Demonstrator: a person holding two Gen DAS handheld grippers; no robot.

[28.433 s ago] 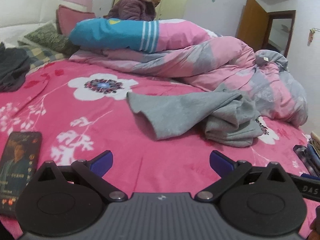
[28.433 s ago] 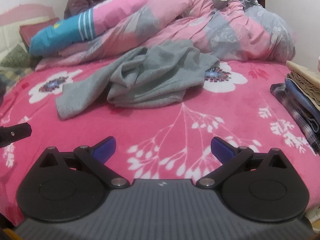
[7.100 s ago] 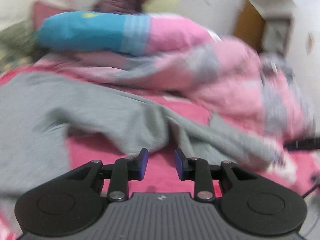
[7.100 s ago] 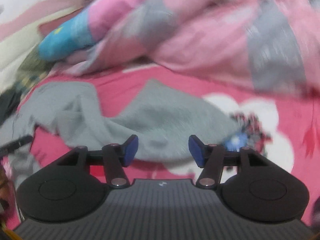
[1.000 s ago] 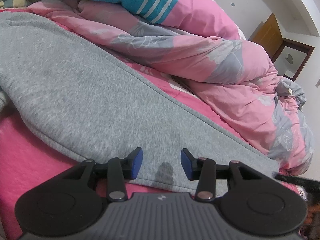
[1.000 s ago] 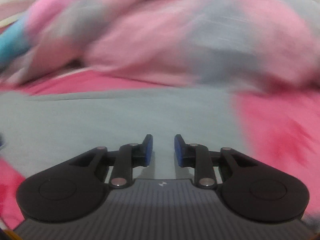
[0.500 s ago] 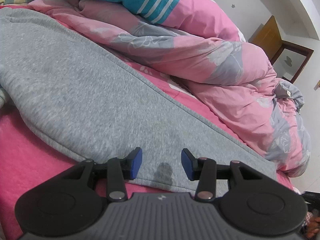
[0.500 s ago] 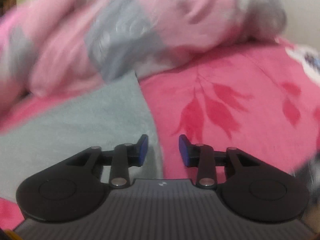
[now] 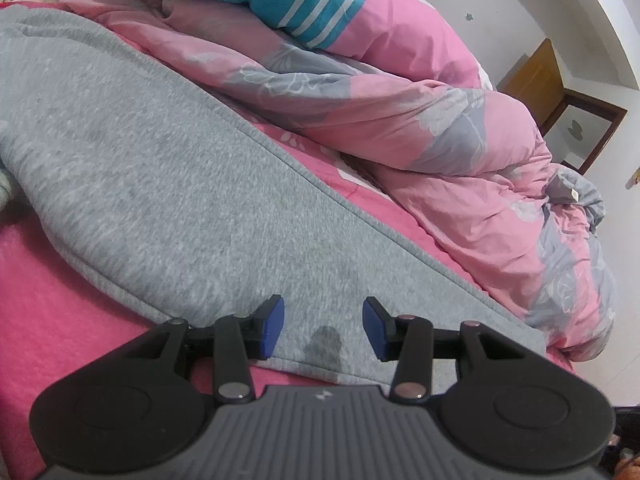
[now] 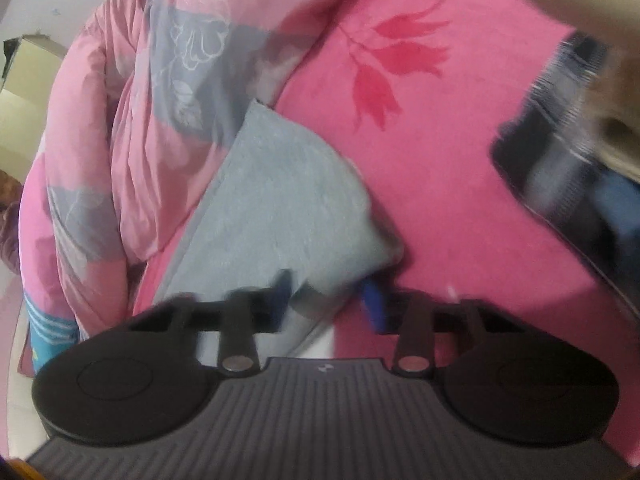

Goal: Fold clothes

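**Grey garment laid across the pink bed, one tong over its hem, the other closing at its corner**

The left gripper (image 9: 323,328) is angled downward at the bed, its view tilted so the bedding runs diagonally. Its two blue pads (image 9: 273,326) stand partly spread with a clear gap between them, pinching nothing. Directly beyond and beneath that gap lies the grey garment (image 9: 160,200), spread flat in a long band that runs away to the upper left of the tongs. A darker spot (image 9: 326,344) on the cloth sits right between the pads, and the garment's near hem passes just under them. The pink bedspread (image 9: 44,312) shows bare to the left of this gripper.

The right gripper (image 10: 326,300) also points downward, and its view is strongly rolled and blurred. Its jaws are closing; a corner of the grey garment (image 10: 280,208) lies between the fingers, reaching down to the left one, but the blur hides whether the pads press on the cloth yet. The garment fans out ahead of these tongs toward the upper left. The bedspread (image 10: 440,208), with red leaf prints, fills the space ahead and to the right.

Beyond both grippers a rumpled pink-and-grey quilt (image 9: 420,128) is heaped, a blue striped part on top of it in the left view. Far right of the right gripper lies a blurred stack of dark clothing (image 10: 560,168).
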